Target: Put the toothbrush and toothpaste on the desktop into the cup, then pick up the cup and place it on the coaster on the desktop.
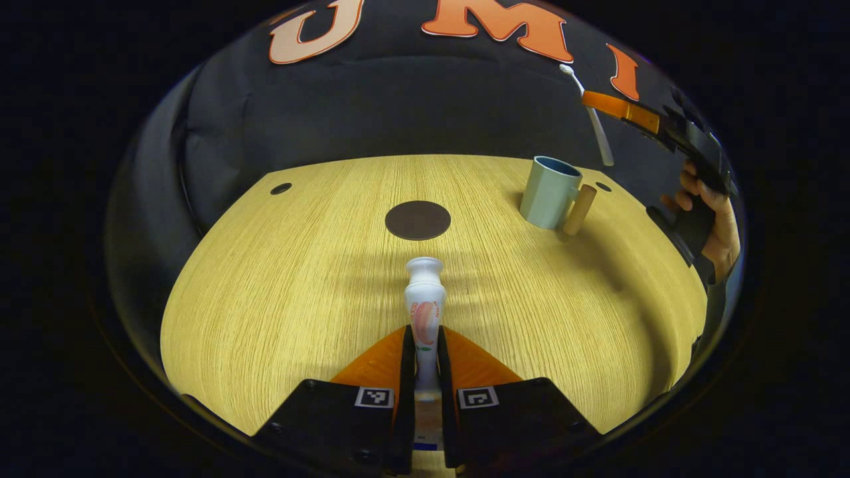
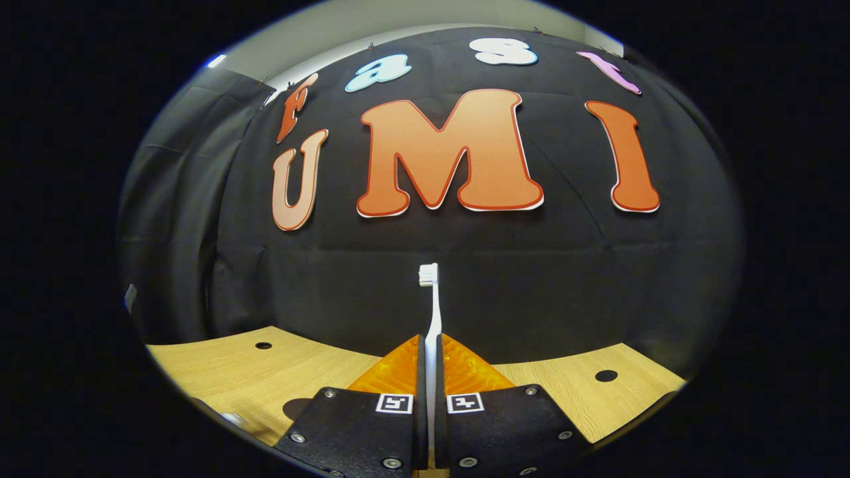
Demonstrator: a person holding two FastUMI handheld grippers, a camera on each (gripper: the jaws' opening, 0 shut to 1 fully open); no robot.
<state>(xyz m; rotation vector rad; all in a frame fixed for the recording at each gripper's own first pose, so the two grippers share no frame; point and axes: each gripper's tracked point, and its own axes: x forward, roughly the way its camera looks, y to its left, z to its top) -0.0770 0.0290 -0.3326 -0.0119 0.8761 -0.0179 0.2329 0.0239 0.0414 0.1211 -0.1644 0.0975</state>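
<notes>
My left gripper [image 1: 425,345] is clamping the toothpaste [image 1: 425,312], cap toward twelve o'clock above the desktop [image 1: 265,285]. My right gripper [image 2: 431,358] is pinching the toothbrush [image 2: 432,312] upright. The cup [image 1: 550,192] is standing at two o'clock, the coaster [image 1: 418,220] at twelve.

On the desktop [image 1: 265,299], the coaster [image 1: 418,220] lies left of the cup [image 1: 550,192].

You work at a pale wood-grain desktop [image 1: 299,285] with small dark round holes [image 1: 281,188] near its far corners. Black cloth [image 1: 412,106] hangs behind it as the booth wall, creased in places. Above the cloth, a strip of light-coloured wall [image 2: 372,20] shows.
</notes>
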